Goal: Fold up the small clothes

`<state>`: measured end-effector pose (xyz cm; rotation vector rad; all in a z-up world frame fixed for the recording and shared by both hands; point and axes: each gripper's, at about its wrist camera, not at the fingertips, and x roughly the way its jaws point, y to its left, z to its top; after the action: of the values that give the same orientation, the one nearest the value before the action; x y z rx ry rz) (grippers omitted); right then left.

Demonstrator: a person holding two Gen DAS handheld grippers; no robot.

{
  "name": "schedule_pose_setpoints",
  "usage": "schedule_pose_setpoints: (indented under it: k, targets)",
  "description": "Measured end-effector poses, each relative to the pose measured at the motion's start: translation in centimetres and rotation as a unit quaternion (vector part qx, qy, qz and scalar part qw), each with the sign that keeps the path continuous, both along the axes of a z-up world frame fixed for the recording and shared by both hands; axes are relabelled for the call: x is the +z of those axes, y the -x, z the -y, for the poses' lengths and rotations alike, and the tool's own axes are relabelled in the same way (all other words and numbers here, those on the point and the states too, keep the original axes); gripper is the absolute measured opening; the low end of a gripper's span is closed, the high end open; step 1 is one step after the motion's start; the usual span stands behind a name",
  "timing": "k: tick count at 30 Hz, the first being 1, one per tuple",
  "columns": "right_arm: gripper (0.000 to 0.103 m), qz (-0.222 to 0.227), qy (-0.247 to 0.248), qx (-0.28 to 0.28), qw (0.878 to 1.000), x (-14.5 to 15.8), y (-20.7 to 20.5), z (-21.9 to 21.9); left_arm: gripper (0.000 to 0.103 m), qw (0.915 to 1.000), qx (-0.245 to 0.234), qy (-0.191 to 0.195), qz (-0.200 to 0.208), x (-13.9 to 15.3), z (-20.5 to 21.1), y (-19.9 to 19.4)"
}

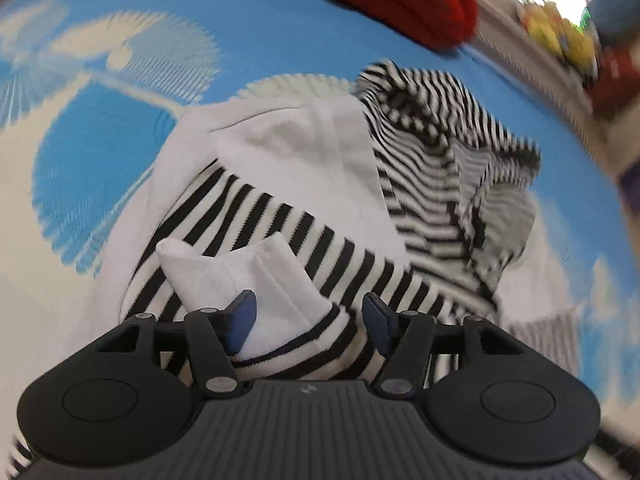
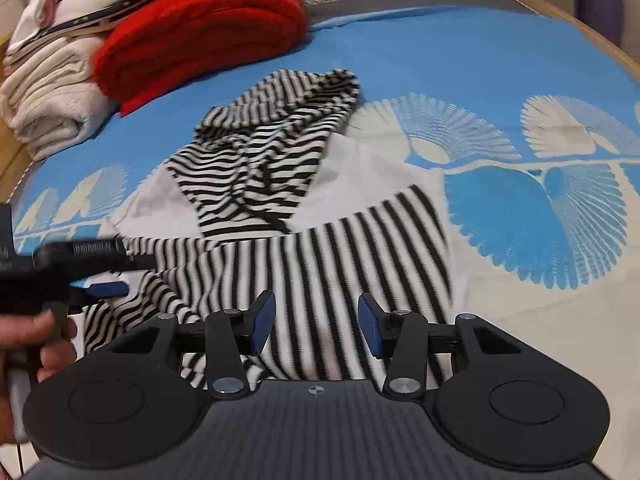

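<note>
- My left gripper (image 1: pixel 310 322) stands with its blue-padded jaws well apart. A white cuff-like fold of the black-and-white striped knit garment (image 1: pixel 280 220) rises between them, but the pads are not pressing it, so I hold nothing there.
- My right gripper (image 2: pixel 317 322) is likewise wide open and empty, poised just above the broad-striped panel of the same garment (image 2: pixel 340 264).
- In the right wrist view, my left hand (image 2: pixel 36 340) and the other tool's blue finger (image 2: pixel 108 289) sit at the garment's near-left edge.
- The garment lies rumpled in the middle of the blue bedsheet with white fan-shaped prints (image 2: pixel 460 64). A finer-striped section is bunched on its far side, and plain white lining shows between the two.
- I judge it light, soft and floppy. It will sag and drag when lifted rather than keep its shape, and the knit should grip my pads well enough.
- Thin single layers may slip free, so I would pinch at the thicker hems or the white cuff, one corner per gripper, and keep the cloth taut between them.
- The bunched fine-striped part probably needs spreading flat before any clean fold.
- Farther off, a folded fluffy red blanket (image 2: pixel 200 28) and a cream folded towel stack (image 2: pixel 52 92) lie near the head of the bed, well apart from the garment.
</note>
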<state>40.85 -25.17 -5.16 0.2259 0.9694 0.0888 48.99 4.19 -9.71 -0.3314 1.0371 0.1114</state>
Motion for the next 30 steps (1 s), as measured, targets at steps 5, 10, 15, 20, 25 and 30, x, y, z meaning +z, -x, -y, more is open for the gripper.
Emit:
schedule_pose_setpoints:
  k: [5,10,15,20,25,30]
  targets:
    - [0.048,-0.021,-0.027,-0.036,0.999,-0.4,-0.4,1.3,0.018,0.9995,-0.008,-0.027,0.013,0.9,0.4,0.9]
    - [0.049,-0.05,-0.037,-0.049,0.997,-1.3,-0.2,1.2,0.018,0.9966,0.011,0.004,0.082,6.9,0.4,3.5]
    - [0.048,-0.074,-0.056,-0.06,0.994,-2.2,0.1,1.2,0.024,0.991,0.093,0.046,0.085,9.8,-1.3,8.6]
    - [0.049,-0.091,-0.063,-0.075,0.991,-2.8,0.4,1.1,0.025,0.9714,0.23,0.058,0.002,7.7,-5.4,11.6]
    - [0.049,-0.102,-0.074,-0.09,0.988,-3.1,0.7,1.0,0.036,0.9623,0.247,0.113,-0.006,6.5,-9.1,9.8]
    - [0.049,-0.089,-0.073,-0.086,0.99,-2.2,0.5,0.8,0.038,0.9597,0.234,0.141,-0.065,3.5,-11.1,8.0]
